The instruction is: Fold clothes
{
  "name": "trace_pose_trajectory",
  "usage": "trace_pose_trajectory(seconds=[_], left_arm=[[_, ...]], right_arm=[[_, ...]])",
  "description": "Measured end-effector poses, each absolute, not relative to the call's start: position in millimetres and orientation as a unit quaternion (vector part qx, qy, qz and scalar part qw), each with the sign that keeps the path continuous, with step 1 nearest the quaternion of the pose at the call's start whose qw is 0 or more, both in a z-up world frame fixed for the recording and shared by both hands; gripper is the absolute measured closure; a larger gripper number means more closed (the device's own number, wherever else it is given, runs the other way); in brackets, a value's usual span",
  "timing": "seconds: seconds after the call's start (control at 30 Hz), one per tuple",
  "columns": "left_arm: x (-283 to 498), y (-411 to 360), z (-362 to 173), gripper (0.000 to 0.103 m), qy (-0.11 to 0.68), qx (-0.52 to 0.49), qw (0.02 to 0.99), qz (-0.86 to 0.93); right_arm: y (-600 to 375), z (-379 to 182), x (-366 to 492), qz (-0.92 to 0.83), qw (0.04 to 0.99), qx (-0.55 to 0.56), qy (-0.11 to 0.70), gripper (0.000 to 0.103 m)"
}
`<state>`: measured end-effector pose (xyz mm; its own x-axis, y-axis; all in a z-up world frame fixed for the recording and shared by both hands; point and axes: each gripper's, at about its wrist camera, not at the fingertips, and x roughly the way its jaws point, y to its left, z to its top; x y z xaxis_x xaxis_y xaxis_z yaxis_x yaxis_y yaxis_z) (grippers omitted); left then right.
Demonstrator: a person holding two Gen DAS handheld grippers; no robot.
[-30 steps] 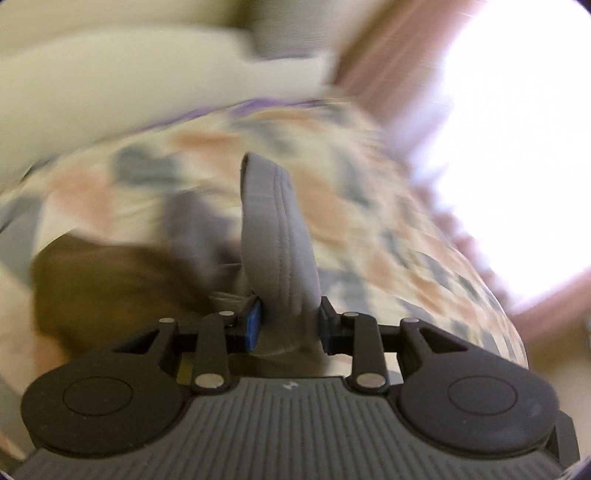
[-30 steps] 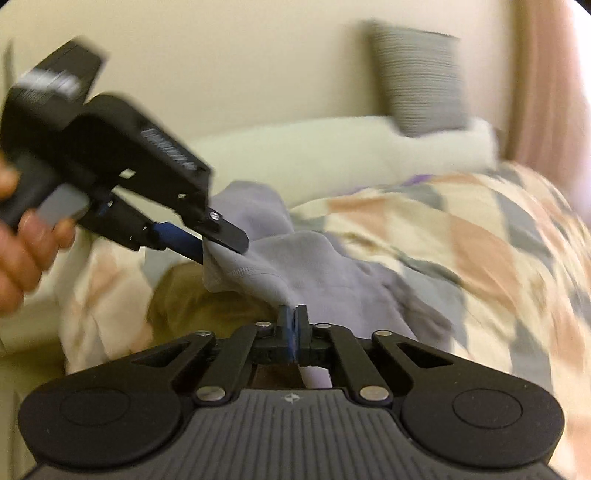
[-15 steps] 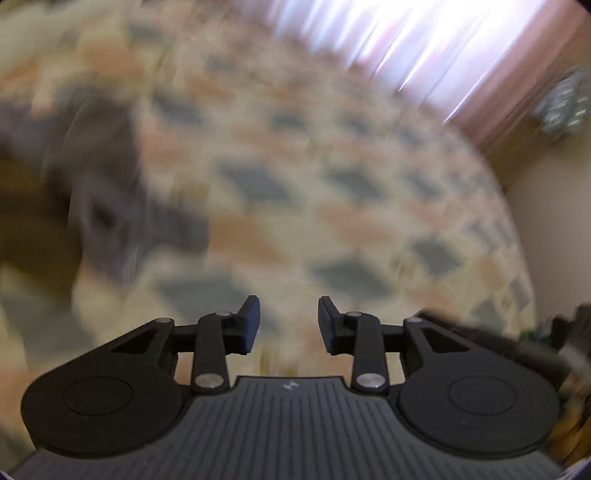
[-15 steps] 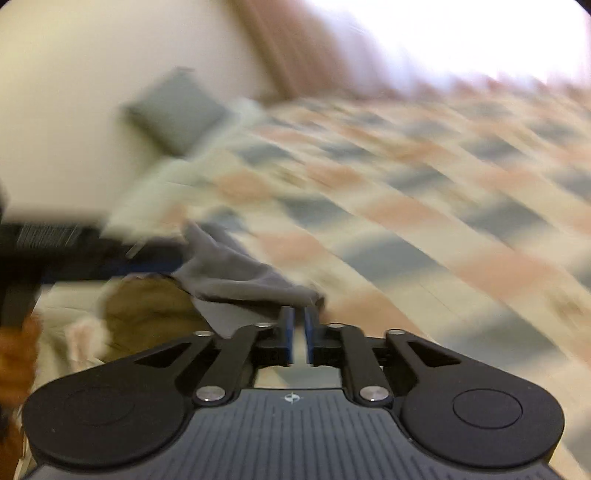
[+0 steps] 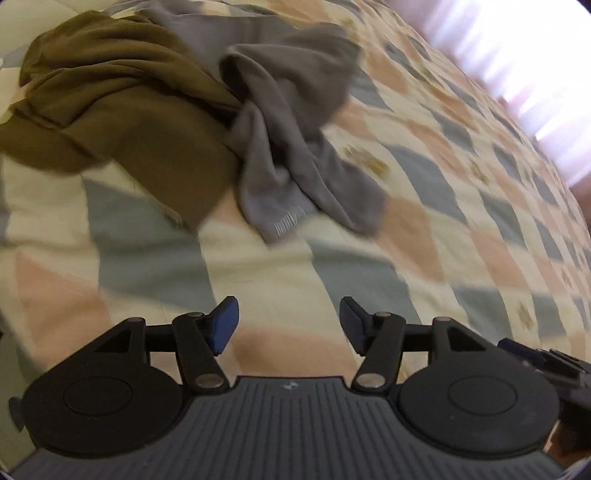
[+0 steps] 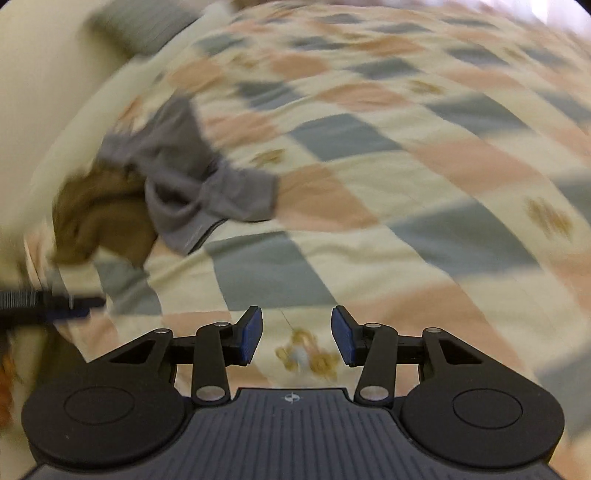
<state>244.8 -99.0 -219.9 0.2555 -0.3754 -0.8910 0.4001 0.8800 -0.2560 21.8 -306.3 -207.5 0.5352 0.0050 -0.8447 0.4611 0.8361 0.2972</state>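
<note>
A crumpled grey garment (image 5: 291,122) lies on the checked quilt, partly over a crumpled olive-brown garment (image 5: 118,110) to its left. Both also show in the right wrist view, the grey one (image 6: 192,177) and the brown one (image 6: 99,218), blurred. My left gripper (image 5: 289,325) is open and empty, well short of the clothes above the quilt. My right gripper (image 6: 296,336) is open and empty over bare quilt, to the right of the clothes. The left gripper's tip (image 6: 48,306) shows at the right view's left edge.
The bed is covered by a quilt (image 5: 443,206) of cream, peach and grey-blue squares. A grey pillow (image 6: 140,26) lies at the head by a cream wall. A bright curtained window (image 5: 535,66) is beyond the far side.
Both grippers have let go of the grey garment and opened. It has dropped onto the quilt beside the brown garment. Both grippers have pulled back and swung toward the open quilt.
</note>
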Motion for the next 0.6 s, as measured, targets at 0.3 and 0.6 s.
trace_pose_trajectory(seconds=[0.3,0.6], left_arm=[[338.7,-124.0,-316.3,0.051,0.604,-0.044,0.760,-0.236],[365.4,-119.4,-360.9,0.053,0.636,-0.154,0.727,-0.209]], right_arm=[[-274.5,-279.4,206.8,-0.021,0.858,-0.058,0.509,0.057],[-259.0,-373.4,258.8,0.041,0.799,-0.306,0.515,0.053]])
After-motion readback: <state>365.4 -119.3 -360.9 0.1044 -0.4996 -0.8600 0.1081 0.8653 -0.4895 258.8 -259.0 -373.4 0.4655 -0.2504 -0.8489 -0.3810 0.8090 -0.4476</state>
